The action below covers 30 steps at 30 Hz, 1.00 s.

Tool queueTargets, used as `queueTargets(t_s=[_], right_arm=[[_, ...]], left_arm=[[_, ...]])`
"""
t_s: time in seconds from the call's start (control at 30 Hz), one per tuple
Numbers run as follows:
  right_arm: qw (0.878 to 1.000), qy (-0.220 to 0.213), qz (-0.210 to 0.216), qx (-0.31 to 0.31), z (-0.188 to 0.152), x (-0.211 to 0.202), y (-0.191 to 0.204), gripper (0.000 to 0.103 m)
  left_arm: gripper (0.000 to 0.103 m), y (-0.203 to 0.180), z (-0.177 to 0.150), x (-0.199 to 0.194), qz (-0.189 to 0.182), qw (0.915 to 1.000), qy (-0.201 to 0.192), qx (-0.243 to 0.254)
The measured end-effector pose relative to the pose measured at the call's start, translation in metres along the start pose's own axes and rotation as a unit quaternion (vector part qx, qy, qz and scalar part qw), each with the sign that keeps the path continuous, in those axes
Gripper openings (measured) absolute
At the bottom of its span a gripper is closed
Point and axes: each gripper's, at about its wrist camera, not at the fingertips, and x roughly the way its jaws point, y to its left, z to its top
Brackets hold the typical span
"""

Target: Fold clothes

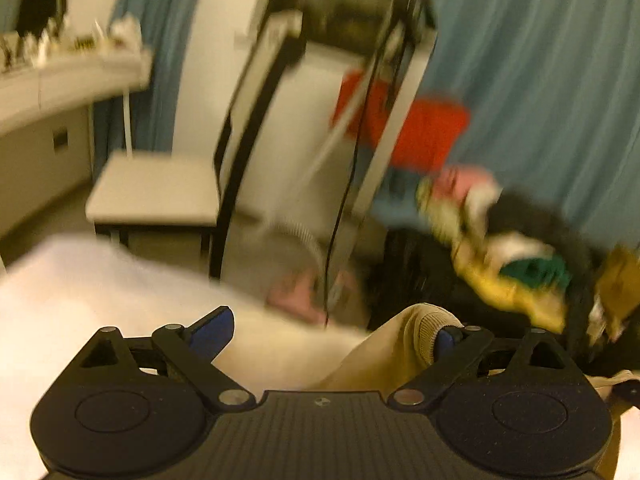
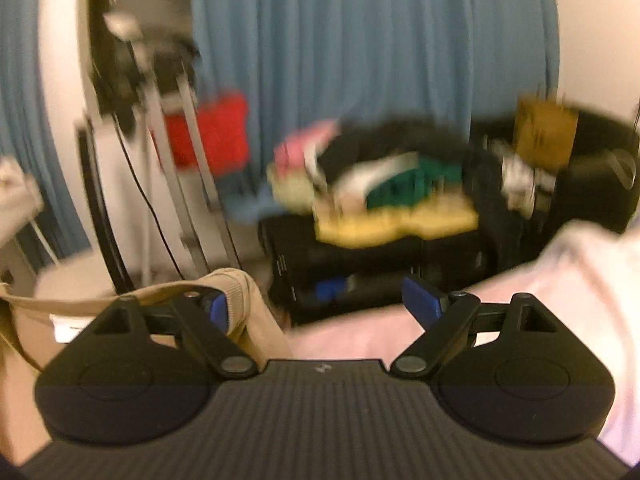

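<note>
Left wrist view showed the left gripper [image 1: 330, 330] spread wide, tan sweater cuff [image 1: 426, 334] touching its right finger; right gripper [image 2: 326, 298] likewise wide, cuff against its left finger over the white bed [image 2: 580, 276].

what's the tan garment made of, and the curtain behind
Tan garment: looks like a soft knit, maybe cotton, matte; its cuff shows ribbing. Curtain: thin woven blue cloth, matte, hanging in long vertical folds. Blur leaves the fibres uncertain.
</note>
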Motion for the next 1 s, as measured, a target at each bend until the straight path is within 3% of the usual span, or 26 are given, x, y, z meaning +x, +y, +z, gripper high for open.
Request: queueTargets(t_s=[0.1,0.17,0.23,0.33,0.47,0.67,0.83,0.93,1.0], right_arm=[[0.998,0.065,0.016,-0.008,-0.018,0.043,0.003,0.086],[0.994,0.108,0.026,-0.013,-0.03,0.072,0.005,0.086],[0.988,0.151,0.037,-0.018,-0.043,0.101,0.007,0.086],[0.984,0.16,0.071,0.009,-0.038,0.09,0.012,0.086],[0.984,0.15,0.09,0.04,-0.031,0.057,0.015,0.086],[0.993,0.057,0.101,0.028,-0.037,-0.035,0.012,0.086],[0.992,-0.03,0.122,0.024,-0.064,-0.152,0.008,0.086],[0.988,-0.076,0.129,0.038,-0.092,-0.225,-0.002,0.086],[0.985,-0.102,0.131,0.039,-0.11,-0.266,-0.006,0.086]], left_arm=[[0.096,0.003,-0.01,0.05,0.014,0.9961,0.083,0.023],[0.097,0.005,-0.015,0.063,0.005,0.9915,0.121,0.047],[0.097,-0.001,-0.012,0.066,-0.011,0.9868,0.137,0.085],[0.098,-0.005,-0.009,0.053,-0.018,0.9831,0.145,0.111],[0.102,-0.014,-0.013,0.003,-0.021,0.9862,0.102,0.129],[0.103,-0.015,-0.04,-0.112,-0.043,0.9915,0.024,0.121],[0.103,-0.005,-0.098,-0.238,-0.057,0.992,-0.048,0.102],[0.103,-0.003,-0.144,-0.307,-0.051,0.9858,-0.106,0.121],[0.103,0.005,-0.172,-0.343,-0.056,0.9853,-0.116,0.112]])
